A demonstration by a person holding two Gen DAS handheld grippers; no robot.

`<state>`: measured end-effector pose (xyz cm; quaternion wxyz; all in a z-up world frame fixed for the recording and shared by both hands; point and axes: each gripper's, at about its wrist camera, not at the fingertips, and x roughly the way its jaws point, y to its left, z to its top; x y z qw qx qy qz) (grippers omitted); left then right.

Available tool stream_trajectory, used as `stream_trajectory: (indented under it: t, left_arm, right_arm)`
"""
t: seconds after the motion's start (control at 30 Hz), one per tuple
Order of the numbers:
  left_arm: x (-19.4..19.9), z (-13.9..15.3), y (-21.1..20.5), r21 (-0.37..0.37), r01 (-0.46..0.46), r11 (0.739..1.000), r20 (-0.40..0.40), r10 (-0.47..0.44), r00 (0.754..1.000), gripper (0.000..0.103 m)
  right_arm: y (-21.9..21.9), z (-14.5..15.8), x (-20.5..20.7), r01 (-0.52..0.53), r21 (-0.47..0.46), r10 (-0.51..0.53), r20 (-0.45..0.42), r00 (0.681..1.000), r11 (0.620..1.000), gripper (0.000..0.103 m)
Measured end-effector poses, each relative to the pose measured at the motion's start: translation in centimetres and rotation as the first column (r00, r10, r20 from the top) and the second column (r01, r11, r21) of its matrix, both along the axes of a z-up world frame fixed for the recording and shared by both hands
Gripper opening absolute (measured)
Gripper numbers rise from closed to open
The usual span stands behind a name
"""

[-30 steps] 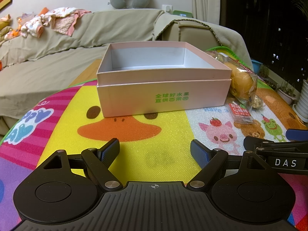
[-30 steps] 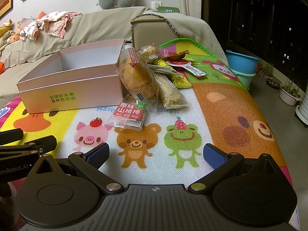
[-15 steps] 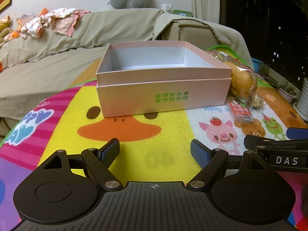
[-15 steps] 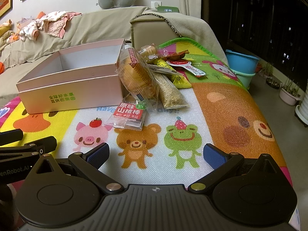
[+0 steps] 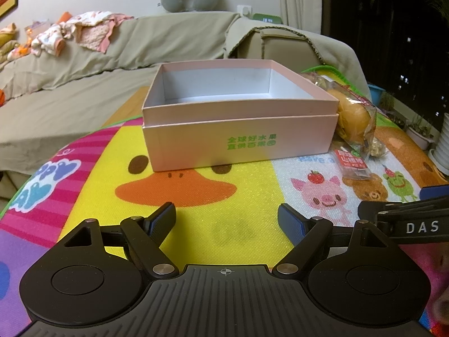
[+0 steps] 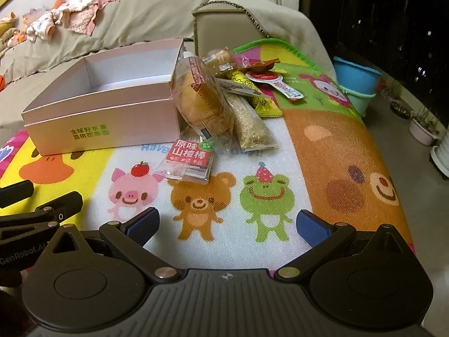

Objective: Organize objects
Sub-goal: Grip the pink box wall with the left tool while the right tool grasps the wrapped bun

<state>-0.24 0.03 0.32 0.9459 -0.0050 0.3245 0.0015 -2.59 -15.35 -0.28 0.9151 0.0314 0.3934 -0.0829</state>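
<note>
An empty pink box (image 5: 238,129) (image 6: 101,106) with green print stands on the cartoon play mat (image 5: 202,205). Right of it lies a heap of snack packets: a bagged bun (image 6: 202,104) leaning on the box, a red hawthorn-stick packet (image 6: 188,160) in front, a bag of grain sticks (image 6: 251,123), a yellow-green packet (image 6: 261,102) and a red-and-white spoon-shaped sweet (image 6: 277,82). My left gripper (image 5: 226,219) is open over the duck picture, short of the box. My right gripper (image 6: 227,224) is open over the bear and frog pictures, short of the red packet.
A covered sofa (image 5: 84,84) with baby clothes (image 5: 70,35) runs behind the mat. An armrest (image 6: 224,28) stands behind the snacks. Blue tubs (image 6: 356,81) and plant pots (image 6: 423,129) sit on the floor to the right. The mat's right edge (image 6: 393,196) drops off.
The right gripper has tilted and risen slightly, so the snacks and box sit lower in its view. The left gripper has barely moved. Both stay open.
</note>
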Motion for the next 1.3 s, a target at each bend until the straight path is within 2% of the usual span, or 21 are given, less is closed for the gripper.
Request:
stream_trajectory:
  t: [0.1,0.13,0.3,0.37,0.47,0.57,0.63,0.73,0.83,0.9,0.93,1.0,1.07,1.1,1.13,1.2,1.3]
  left_arm:
    - [-0.1,1.1,0.8,-0.012,-0.012,1.000,0.001,0.012,1.000,0.082]
    - [-0.2,1.6,1.3,-0.016,-0.014,1.000,0.012,0.014,1.000,0.082]
    - [1.8,5.9,4.3,-0.074,-0.053,0.996,0.063,0.057,0.996,0.082]
    - [3.7,7.2,5.5,-0.075,-0.077,0.994,0.069,0.082,0.994,0.082]
    - [6.5,7.6,6.9,-0.052,-0.131,0.990,0.051,0.133,0.990,0.082]
    - [9.0,6.7,8.1,-0.070,-0.159,0.985,0.018,0.161,0.987,0.081]
    - [10.3,5.6,8.6,-0.085,-0.150,0.985,-0.007,0.150,0.989,0.080]
    - [11.3,4.1,8.8,-0.102,-0.135,0.986,-0.041,0.131,0.991,0.074]
    - [11.4,3.3,8.8,-0.089,-0.122,0.989,-0.037,0.119,0.992,0.054]
    - [11.6,3.1,9.0,-0.097,-0.139,0.986,-0.054,0.134,0.989,0.030]
    - [12.0,2.9,9.2,-0.117,-0.158,0.981,-0.075,0.150,0.986,0.024]
    - [12.2,2.7,9.4,-0.139,-0.170,0.976,-0.097,0.158,0.983,0.019]
    - [12.2,2.6,9.0,-0.111,-0.152,0.982,-0.090,0.142,0.986,0.015]
    - [12.2,2.7,8.7,-0.095,-0.143,0.985,-0.084,0.135,0.987,0.013]
    - [12.1,2.7,8.5,-0.083,-0.134,0.987,-0.080,0.128,0.989,0.013]
    - [12.2,2.7,8.4,-0.077,-0.125,0.989,-0.078,0.119,0.990,0.013]
    - [12.4,2.7,8.6,-0.090,-0.123,0.988,-0.084,0.115,0.990,0.013]
  right_arm:
    - [-0.4,0.6,0.1,-0.041,0.032,0.042,-0.019,0.999,0.999,0.103]
    - [-0.6,1.2,-0.3,-0.054,0.051,0.054,0.004,0.999,0.997,0.103]
    - [-1.2,7.7,-1.6,-0.083,-0.012,0.084,0.191,0.978,0.996,0.103]
    - [-2.2,10.8,-1.1,-0.087,0.011,0.081,0.247,0.966,0.996,0.103]
    - [-4.6,14.0,0.3,-0.031,0.081,0.003,0.326,0.945,0.996,0.103]
    - [-5.6,15.5,2.1,-0.119,0.025,0.106,0.303,0.947,0.993,0.103]
    - [-5.5,15.3,2.7,-0.148,-0.037,0.153,0.303,0.941,0.988,0.103]
    - [-4.3,13.1,3.0,-0.226,-0.105,0.246,0.261,0.933,0.969,0.103]
    - [-2.6,10.1,3.1,-0.282,-0.149,0.309,0.213,0.927,0.948,0.102]
    - [-0.9,7.9,2.7,-0.320,-0.214,0.362,0.200,0.910,0.923,0.093]
    - [-0.1,7.0,2.8,-0.327,-0.254,0.380,0.196,0.904,0.910,0.090]
    - [1.5,5.3,3.0,-0.318,-0.337,0.395,0.191,0.899,0.886,0.087]
    - [2.2,4.0,3.5,-0.327,-0.374,0.410,0.167,0.897,0.868,0.067]
    - [2.3,3.7,3.8,-0.344,-0.360,0.416,0.144,0.898,0.867,0.050]
    - [2.1,3.6,4.0,-0.355,-0.326,0.414,0.133,0.900,0.876,0.040]
    - [0.9,4.0,4.0,-0.334,-0.249,0.377,0.153,0.913,0.909,0.039]
    - [-1.9,4.8,3.6,-0.240,-0.150,0.268,0.207,0.941,0.959,0.039]
